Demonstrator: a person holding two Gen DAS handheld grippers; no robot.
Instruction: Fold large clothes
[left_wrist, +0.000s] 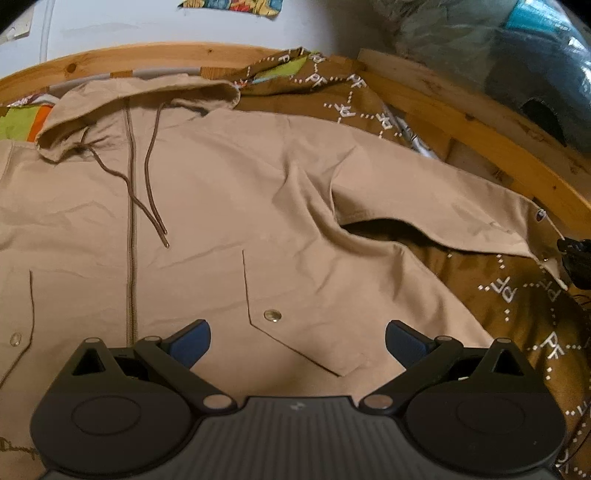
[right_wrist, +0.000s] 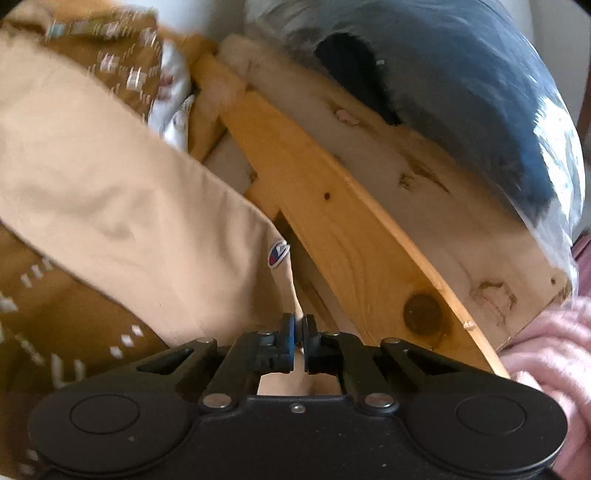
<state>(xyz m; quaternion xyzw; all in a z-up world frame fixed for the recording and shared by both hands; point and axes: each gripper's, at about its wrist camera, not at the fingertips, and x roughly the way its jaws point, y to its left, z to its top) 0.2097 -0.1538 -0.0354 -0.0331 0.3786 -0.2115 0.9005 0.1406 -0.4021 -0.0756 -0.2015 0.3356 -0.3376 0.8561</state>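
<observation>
Right claw (right_wrist: 298, 334) clenched on the cuff of the tan jacket (left_wrist: 229, 206) spread across the bed, left claw (left_wrist: 297, 343) released above it, and that thin pinch could slip mid-fold!

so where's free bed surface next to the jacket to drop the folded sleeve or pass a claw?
Most open: brown patterned bedspread between the jacket body's hem and the outstretched sleeve. Smaller strip beyond the shoulder, beside the hood. Crowded: the wooden bed frame hugs the sleeve cuff, where the right claw is pinched on it. The left claw hovers open over the pocket.
</observation>
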